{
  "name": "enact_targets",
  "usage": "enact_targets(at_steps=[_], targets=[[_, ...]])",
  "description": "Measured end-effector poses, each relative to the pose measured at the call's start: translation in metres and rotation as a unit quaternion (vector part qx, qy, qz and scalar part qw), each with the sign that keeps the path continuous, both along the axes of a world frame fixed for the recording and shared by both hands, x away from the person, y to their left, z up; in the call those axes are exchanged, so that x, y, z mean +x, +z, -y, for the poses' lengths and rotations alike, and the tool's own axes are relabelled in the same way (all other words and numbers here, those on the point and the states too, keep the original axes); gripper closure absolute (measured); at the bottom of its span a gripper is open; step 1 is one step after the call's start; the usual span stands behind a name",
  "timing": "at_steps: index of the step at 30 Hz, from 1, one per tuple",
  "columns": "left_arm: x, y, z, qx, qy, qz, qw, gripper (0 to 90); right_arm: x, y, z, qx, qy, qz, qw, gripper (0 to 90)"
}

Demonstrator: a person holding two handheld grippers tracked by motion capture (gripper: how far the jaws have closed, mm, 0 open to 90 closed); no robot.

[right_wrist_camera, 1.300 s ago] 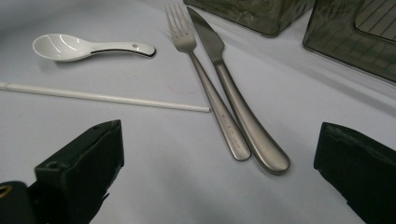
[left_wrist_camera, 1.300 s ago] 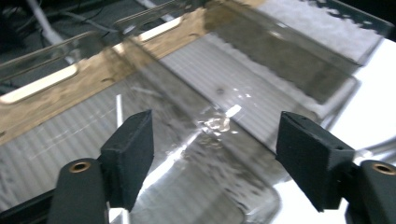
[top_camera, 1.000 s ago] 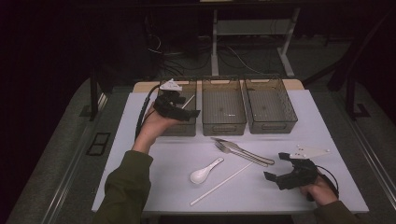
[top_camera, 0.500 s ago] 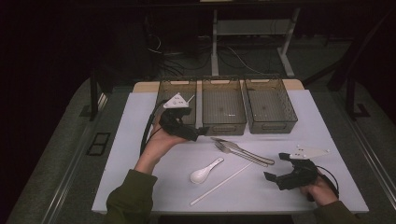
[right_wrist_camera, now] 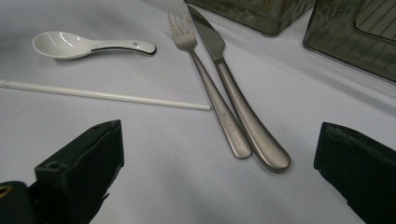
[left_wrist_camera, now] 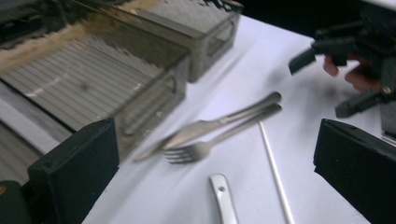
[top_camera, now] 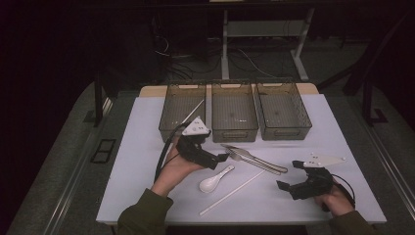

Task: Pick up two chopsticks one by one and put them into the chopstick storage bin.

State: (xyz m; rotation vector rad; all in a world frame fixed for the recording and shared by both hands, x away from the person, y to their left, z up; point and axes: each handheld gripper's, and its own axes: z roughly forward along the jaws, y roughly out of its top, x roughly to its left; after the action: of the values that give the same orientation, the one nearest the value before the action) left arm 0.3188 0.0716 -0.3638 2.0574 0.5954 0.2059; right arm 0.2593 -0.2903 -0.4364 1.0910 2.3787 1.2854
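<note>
My left gripper (top_camera: pixel 219 159) hovers open and empty over the white mat, just left of a steel fork (top_camera: pixel 243 157) and knife (top_camera: pixel 259 160) that lie side by side. In the left gripper view the fork (left_wrist_camera: pixel 201 148), the knife (left_wrist_camera: pixel 219 122), a white spoon's handle (left_wrist_camera: pixel 223 198) and a white chopstick (left_wrist_camera: pixel 277 175) sit between my wide-apart jaws. The white spoon (top_camera: pixel 213 181) and chopstick (top_camera: pixel 231 193) rest near the mat's front. My right gripper (top_camera: pixel 288 175) rests open at the front right, pointing at the knife (right_wrist_camera: pixel 239 95), fork (right_wrist_camera: pixel 206 77), spoon (right_wrist_camera: pixel 84 45) and chopstick (right_wrist_camera: pixel 105 95).
Three dark see-through bins stand in a row at the back: left bin (top_camera: pixel 172 117), middle bin (top_camera: pixel 234 131), right bin (top_camera: pixel 285 131). Another white chopstick (top_camera: pixel 194 111) leans inside the left bin. The mat's near edge (top_camera: pixel 244 220) is close to both hands.
My left gripper has drawn back from the left bin toward the near side and right, ending beside the fork and above the spoon. The right gripper has stayed put.
</note>
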Motion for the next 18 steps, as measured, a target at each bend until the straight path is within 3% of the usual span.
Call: enact_targets(at_steps=[5,18], targets=[[-0.011,-0.013,0.009,0.011,-0.015,-0.013,0.9997,5.3,-0.001,0.000,0.000,0.001,-0.001,0.000,1.0000,1.6],[-0.033,-0.044,0.031,0.029,-0.041,-0.046,0.9977,38.6,-0.001,0.001,0.000,0.001,0.000,0.002,1.0000,1.7]])
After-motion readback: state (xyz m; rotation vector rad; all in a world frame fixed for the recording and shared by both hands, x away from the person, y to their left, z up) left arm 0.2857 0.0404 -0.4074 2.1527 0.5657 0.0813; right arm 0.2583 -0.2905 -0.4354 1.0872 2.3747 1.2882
